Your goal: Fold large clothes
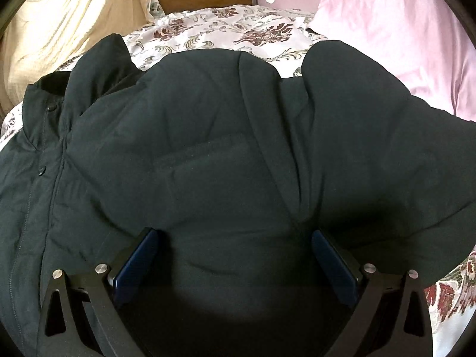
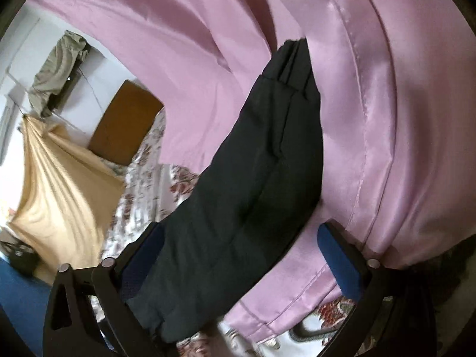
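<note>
Black padded jacket spread front-up on the floral bedsheet, collar and snap placket toward the left in the left wrist view, one sleeve stretched against the pink satin quilt. Left gripper down on the jacket's body, jaws spread wide, padding bulging between them. Right gripper tilted over the sleeve, jaws spread, sleeve lying between, not pinched
</note>
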A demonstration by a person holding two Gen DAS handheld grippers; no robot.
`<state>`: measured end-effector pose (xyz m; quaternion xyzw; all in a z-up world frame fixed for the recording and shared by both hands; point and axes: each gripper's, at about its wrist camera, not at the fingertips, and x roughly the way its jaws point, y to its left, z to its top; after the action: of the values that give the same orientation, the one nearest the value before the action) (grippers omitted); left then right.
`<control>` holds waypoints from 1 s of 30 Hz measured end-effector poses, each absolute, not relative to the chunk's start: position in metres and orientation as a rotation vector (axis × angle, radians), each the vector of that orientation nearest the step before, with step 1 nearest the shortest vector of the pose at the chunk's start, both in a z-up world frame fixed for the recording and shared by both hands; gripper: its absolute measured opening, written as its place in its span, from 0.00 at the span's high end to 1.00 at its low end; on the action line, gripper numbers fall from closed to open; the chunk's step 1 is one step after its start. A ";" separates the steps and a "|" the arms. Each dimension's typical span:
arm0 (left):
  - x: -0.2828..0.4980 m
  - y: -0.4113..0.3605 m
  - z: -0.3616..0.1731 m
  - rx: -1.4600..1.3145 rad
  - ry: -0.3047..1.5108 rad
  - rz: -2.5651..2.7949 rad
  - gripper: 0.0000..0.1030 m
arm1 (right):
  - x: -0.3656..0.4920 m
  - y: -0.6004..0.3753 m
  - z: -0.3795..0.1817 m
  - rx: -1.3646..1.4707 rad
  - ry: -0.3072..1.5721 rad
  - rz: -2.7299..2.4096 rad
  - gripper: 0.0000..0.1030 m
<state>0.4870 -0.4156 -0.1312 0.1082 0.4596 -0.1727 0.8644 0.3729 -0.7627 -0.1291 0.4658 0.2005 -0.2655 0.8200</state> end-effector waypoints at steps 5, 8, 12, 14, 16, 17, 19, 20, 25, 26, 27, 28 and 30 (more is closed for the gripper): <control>0.489 -0.414 -0.132 0.216 0.976 -0.368 0.00 | 0.381 -0.763 -0.137 1.031 0.382 -0.612 0.77; 0.492 -0.412 -0.131 0.200 0.974 -0.378 0.00 | 0.379 -0.763 -0.131 1.032 0.336 -0.598 0.89; 0.498 -0.396 -0.120 0.100 0.995 -0.444 0.00 | 0.387 -0.743 -0.104 0.939 0.290 -0.578 0.92; 0.497 -0.377 -0.110 0.022 0.997 -0.439 0.00 | 0.393 -0.734 -0.083 0.885 0.268 -0.553 0.93; 0.495 -0.359 -0.101 -0.007 0.996 -0.424 0.00 | 0.401 -0.723 -0.062 0.830 0.247 -0.531 0.93; 0.493 -0.347 -0.093 -0.008 0.993 -0.423 0.00 | 0.402 -0.719 -0.052 0.811 0.240 -0.514 0.94; 0.488 -0.328 -0.080 0.007 0.980 -0.423 0.00 | 0.410 -0.705 -0.029 0.759 0.224 -0.469 0.94; 0.484 -0.316 -0.070 0.020 0.969 -0.420 0.00 | 0.418 -0.694 -0.016 0.720 0.220 -0.436 0.94; 0.465 -0.252 -0.031 0.112 0.922 -0.376 0.00 | 0.425 -0.627 0.039 0.497 0.228 -0.314 0.94; 0.460 -0.236 -0.023 0.131 0.907 -0.365 0.00 | 0.431 -0.607 0.047 0.443 0.242 -0.290 0.94; 0.456 -0.221 -0.017 0.141 0.897 -0.354 0.00 | 0.438 -0.586 0.054 0.390 0.260 -0.271 0.94; 0.453 -0.204 -0.011 0.146 0.891 -0.338 0.00 | 0.448 -0.562 0.061 0.330 0.283 -0.248 0.94; 0.451 -0.176 -0.004 0.135 0.885 -0.304 0.00 | 0.469 -0.513 0.072 0.200 0.323 -0.193 0.94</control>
<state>0.4509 -0.1758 -0.0037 0.0652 0.4262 -0.1466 0.8903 0.4694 -0.5134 0.0718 0.0995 0.1602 -0.0958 0.9774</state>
